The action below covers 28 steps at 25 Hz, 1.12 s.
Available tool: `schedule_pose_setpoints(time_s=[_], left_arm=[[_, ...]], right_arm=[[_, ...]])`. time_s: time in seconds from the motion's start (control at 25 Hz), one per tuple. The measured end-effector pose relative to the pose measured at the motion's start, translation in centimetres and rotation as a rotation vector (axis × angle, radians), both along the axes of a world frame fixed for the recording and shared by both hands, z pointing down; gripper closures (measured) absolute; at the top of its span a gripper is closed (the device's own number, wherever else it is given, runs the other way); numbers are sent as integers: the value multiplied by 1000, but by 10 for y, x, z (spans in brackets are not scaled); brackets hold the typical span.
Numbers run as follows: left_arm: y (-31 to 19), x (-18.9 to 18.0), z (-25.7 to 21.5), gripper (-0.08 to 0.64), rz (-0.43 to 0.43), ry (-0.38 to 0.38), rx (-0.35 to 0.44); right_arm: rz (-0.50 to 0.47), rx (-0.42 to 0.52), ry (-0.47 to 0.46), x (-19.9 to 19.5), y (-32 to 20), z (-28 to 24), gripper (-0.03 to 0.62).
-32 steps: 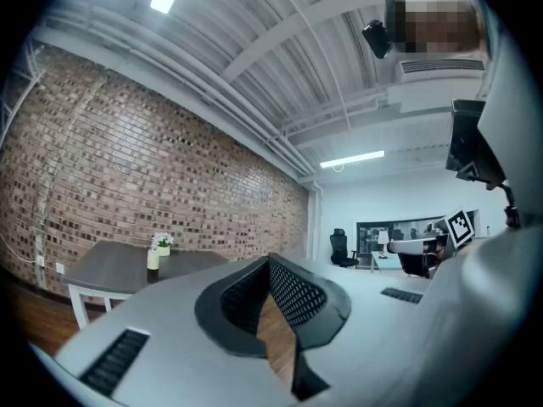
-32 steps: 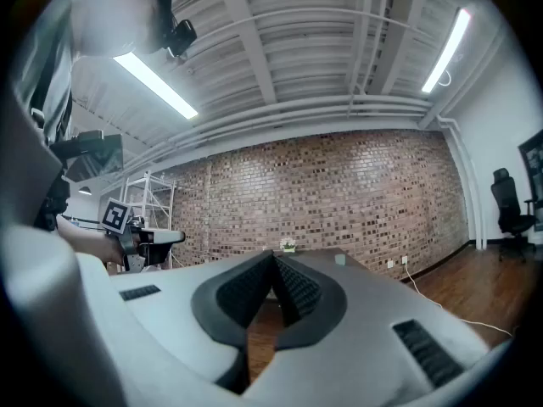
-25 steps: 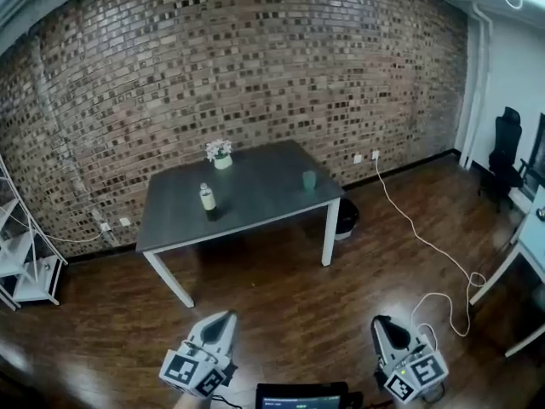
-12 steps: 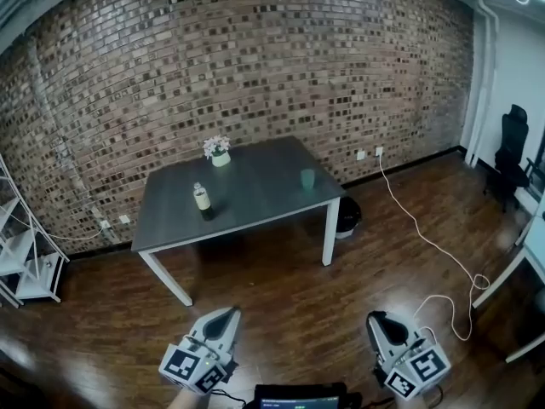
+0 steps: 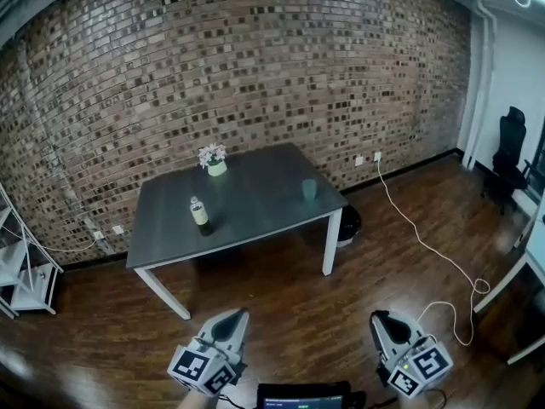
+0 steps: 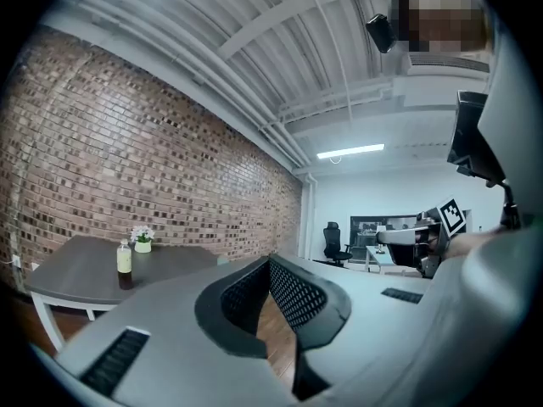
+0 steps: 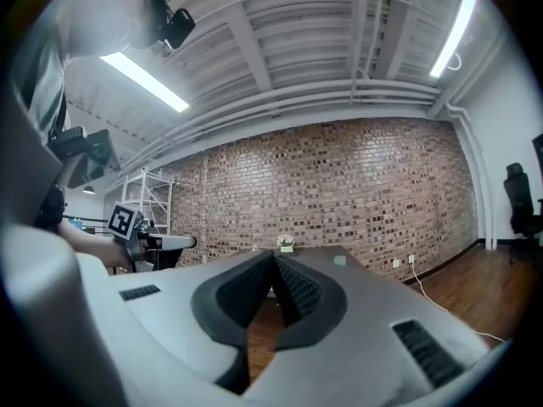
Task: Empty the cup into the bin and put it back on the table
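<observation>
Holds left tongs (image 5: 233, 317) and right tongs (image 5: 381, 319) pressed together, pinching nothing, over wood floor (image 5: 298, 301), well apart from surface (image 5: 255, 196). Finds teal cup (image 5: 309, 189) upright near surface's right edge, black bin (image 5: 347, 225) on floor below that edge.

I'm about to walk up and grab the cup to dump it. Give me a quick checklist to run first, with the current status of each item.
1. Cup upright on the table, near its right end: ok.
2. Bin on the floor beside that same end: ok.
3. Left gripper empty, jaws together: ok.
4. Right gripper open for the cup: not ok, jaws are shut on nothing.
5. Anything inside the cup: cannot tell, too far away.
6. Bottle well apart from the cup: ok.
</observation>
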<state>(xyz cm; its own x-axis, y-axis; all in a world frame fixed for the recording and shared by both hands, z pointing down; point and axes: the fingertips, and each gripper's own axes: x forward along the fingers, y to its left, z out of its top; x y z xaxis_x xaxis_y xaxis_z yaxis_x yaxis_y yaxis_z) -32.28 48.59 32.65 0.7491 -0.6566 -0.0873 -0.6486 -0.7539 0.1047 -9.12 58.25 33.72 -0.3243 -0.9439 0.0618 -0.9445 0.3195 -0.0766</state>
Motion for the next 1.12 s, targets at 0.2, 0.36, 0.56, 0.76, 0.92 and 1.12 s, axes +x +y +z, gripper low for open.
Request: schedule_pose_setpoints(time_s=[0.2, 0.36, 0.56, 0.76, 0.92, 1.12], left_arm=[[-38, 0, -4, 560, 41, -7, 9], [-68, 1, -3, 560, 61, -13, 15], [-103, 1, 1, 549, 63, -13, 6], [-130, 17, 5, 549, 86, 2, 9], [-155, 33, 9, 549, 71, -23, -17], [-186, 56, 9, 549, 49, -27, -8]], right_arm=[[13, -11, 10, -6, -36, 0, 591], [20, -3, 21, -9, -67, 0, 591], [43, -8, 14, -7, -101, 2, 590], [39, -15, 16, 1, -129, 1, 591], [35, -17, 15, 17, -156, -1, 591], [-6, -15, 17, 34, -191, 0, 591]])
